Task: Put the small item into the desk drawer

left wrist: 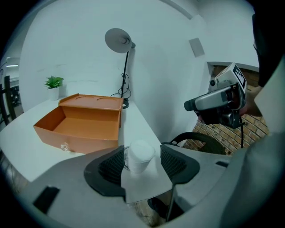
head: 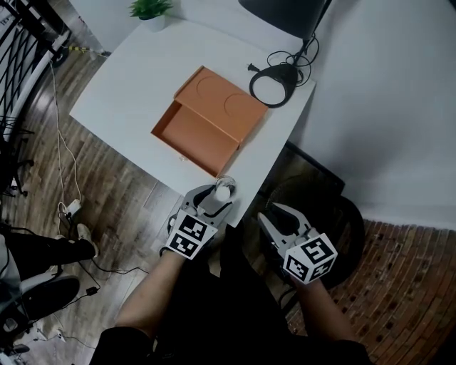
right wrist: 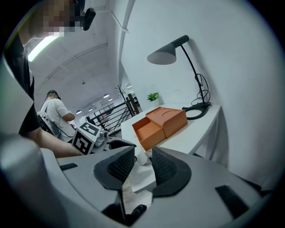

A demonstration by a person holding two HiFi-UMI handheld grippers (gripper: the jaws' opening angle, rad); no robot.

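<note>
Finding one: the left gripper (head: pixel 216 198) is at the near corner of the white surface (head: pixel 128 85). Its fingers (left wrist: pixel 111 167) are spread wide and released. The small item (left wrist: pixel 140 156), a white capped cylinder, stands upright on the surface between them. It is close to the left finger and clear of the right one, so we do not record a grasp. We judge that the fingers bracket the item this way so that closing them would take it squarely by its sides.

Finding two: the right gripper (right wrist: pixel 143 153) is off the surface's edge, to the right of the left fingers. It is parted and empty, and nothing lies between its pads. We judge it is kept clear because the task gives it nothing to do yet.

Finding three: the orange drawer (head: pixel 192 135) is beyond the left fingers and somewhat to their left. It is already pulled out of its orange housing (head: pixel 224 103), and its tray is bare. We take that position as preparation to receive the item. Its clear knob (left wrist: pixel 65 146) faces the fingers.

Count:
- two grippers, with two fingers each
- one small item
- one drawer
- one housing
- one knob
- one lamp (head: pixel 274 85), far beyond the fingers to the right
- one potted plant (head: pixel 151 11), at the far-left corner

Task status, as we judge it: the item is not yet lifted and remains outside the drawer.
</note>
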